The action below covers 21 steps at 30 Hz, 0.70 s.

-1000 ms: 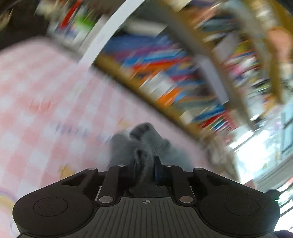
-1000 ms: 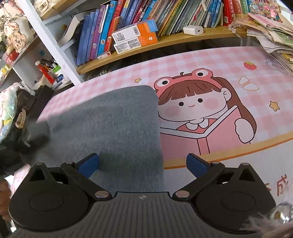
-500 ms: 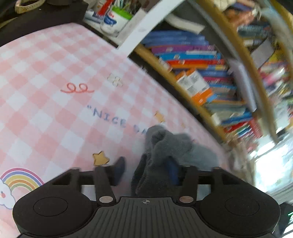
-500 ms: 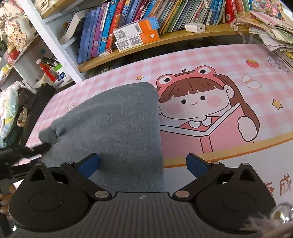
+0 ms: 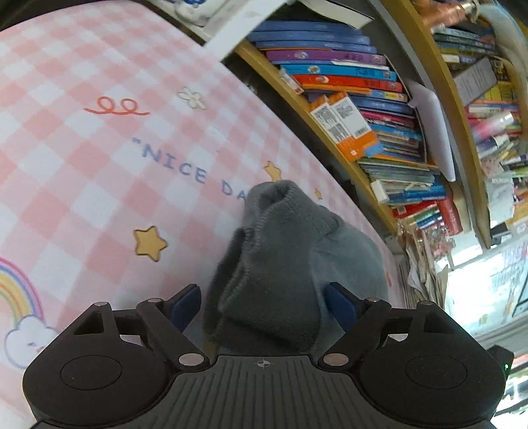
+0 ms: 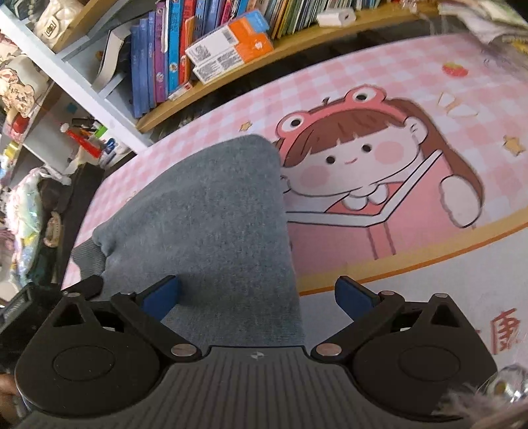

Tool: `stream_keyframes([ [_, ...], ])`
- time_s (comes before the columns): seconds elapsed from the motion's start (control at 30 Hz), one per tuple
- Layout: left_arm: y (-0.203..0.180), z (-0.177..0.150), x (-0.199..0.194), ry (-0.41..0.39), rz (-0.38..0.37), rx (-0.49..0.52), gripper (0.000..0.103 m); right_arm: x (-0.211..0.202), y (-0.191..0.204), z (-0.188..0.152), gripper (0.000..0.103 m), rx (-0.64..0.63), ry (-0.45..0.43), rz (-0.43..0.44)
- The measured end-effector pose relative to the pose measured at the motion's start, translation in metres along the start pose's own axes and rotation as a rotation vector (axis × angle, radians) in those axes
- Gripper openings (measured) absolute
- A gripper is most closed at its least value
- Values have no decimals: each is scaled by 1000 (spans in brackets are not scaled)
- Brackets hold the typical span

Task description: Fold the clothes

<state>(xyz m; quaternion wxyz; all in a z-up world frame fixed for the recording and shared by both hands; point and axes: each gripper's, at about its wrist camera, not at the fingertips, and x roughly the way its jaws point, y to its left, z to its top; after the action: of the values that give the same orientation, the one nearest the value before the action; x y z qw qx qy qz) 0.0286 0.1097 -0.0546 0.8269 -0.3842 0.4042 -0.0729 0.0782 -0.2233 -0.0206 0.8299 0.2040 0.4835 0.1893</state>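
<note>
A grey knitted garment (image 6: 211,214) lies folded flat on the pink cartoon mat (image 6: 429,82). Its ribbed cuff (image 6: 87,257) sticks out at the left. In the left wrist view the same garment (image 5: 283,250) is a bunched heap with the cuff end upward. My left gripper (image 5: 264,303) straddles the heap; its jaws are opening and the blue pads stand off the cloth on both sides. My right gripper (image 6: 257,297) hovers over the near right edge of the garment. Its jaws are wide and closing slightly; the left pad is over cloth, the right over bare mat, gripping nothing.
A low wooden shelf packed with books (image 6: 214,49) runs along the far side of the mat, also seen as books (image 5: 363,99). White shelving with bottles and clutter (image 6: 85,138) stands at the left. Loose papers (image 6: 488,23) pile at the far right corner.
The left jaws have spread from pinching the grey cuff to standing wide, and the cloth has slumped onto the mat. The left gripper has sunk lower. The right gripper has hardly moved.
</note>
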Motion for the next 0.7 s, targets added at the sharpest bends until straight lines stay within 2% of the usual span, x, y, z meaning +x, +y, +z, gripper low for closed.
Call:
stream_keyframes([
  [0.1,1,2,6,26,-10,-13,84,1,4,-1,68,-9,27,38],
  [0.13,1,2,8,35,-16,-18,83,1,6,-2,66,-16,34,46],
  [0.2,1,3,9,45,-26,-18,78,-4,15,-2,51,-64,30,49],
  [0.23,-1,4,8,47,-28,-8,71,-8,20,-2,46,-99,20,50],
  [0.3,-5,4,5,47,-31,22,63,-14,27,-4,42,-161,2,53],
  [0.4,-14,6,1,48,-33,87,59,-13,22,-4,41,-143,8,46],
  [0.47,-14,8,4,58,-26,88,61,-9,17,-3,48,-110,15,36],
  [0.53,-12,9,9,71,-20,74,66,-6,12,-1,63,-87,19,28],
  [0.7,-2,13,21,102,-37,7,70,6,3,5,71,-26,36,59],
])
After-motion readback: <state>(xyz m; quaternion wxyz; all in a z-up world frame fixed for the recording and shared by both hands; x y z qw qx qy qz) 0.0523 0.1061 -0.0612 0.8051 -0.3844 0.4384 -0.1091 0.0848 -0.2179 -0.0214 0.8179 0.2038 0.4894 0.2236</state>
